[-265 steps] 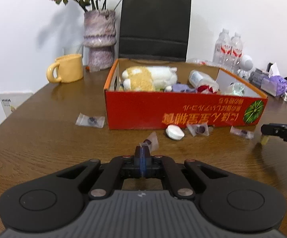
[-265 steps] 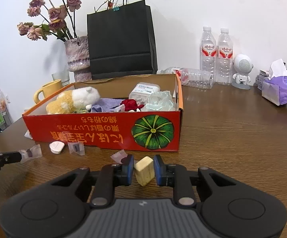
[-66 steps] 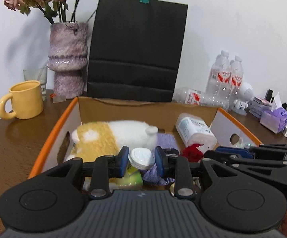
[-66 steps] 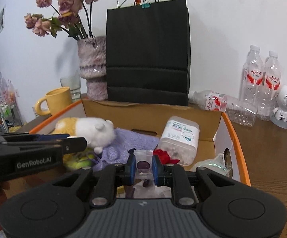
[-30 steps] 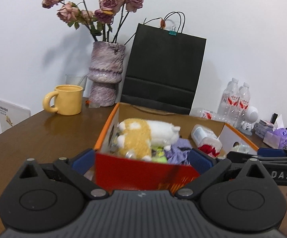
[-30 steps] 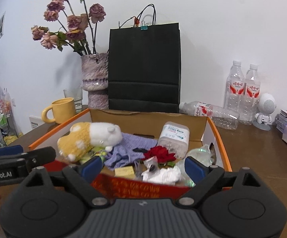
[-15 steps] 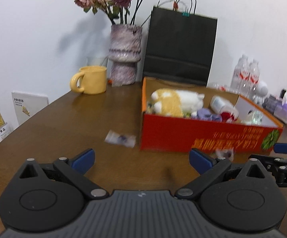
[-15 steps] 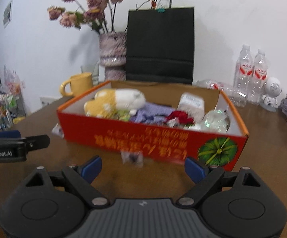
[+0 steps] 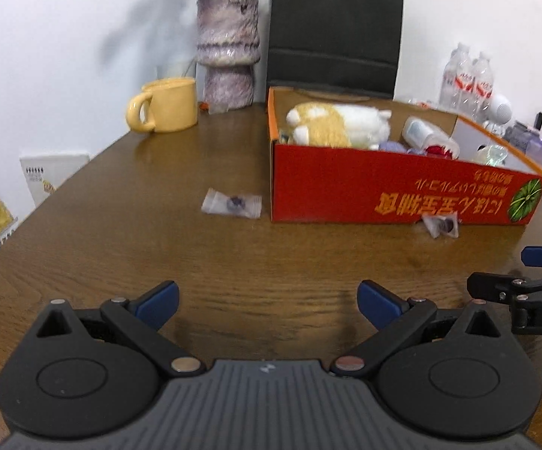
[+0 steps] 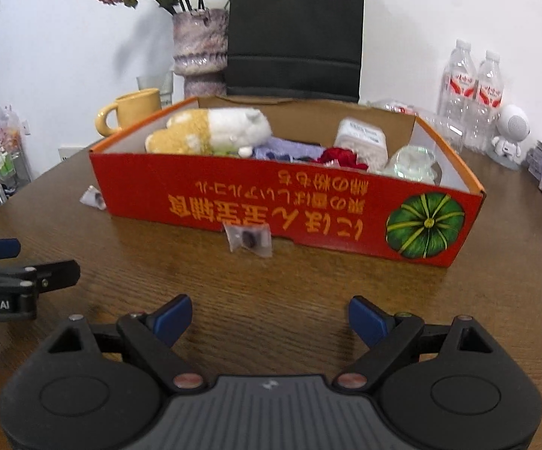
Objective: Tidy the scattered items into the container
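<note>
a: where do things stand, going left to right?

b: furthest left, a clear packet with a dark bit inside lies flat on the surface, just beside the left end of the red box. a second packet leans against the box's long front wall, near its middle. those two look like the only loose items (the box already holds a plush toy, a jar and more).

a: and the claws?

b: the left claw is spread wide with nothing in it, low over the surface and well short of its packet. the right claw is equally wide and bare, pointed almost straight at the middle packet.

a: so how do we do this pick well?

b: i'd send each claw to the packet on its own side. the film is thin and flat, so come in low with the fingers nearly grazing the wood, straddle the short width, and pinch around the dark lump, where there's some thickness to bite.

a: risks?

b: the left one may slide away if nudged. the middle one is touching the cardboard, so a finger could jam against the wall; approach it from the open side.
</note>
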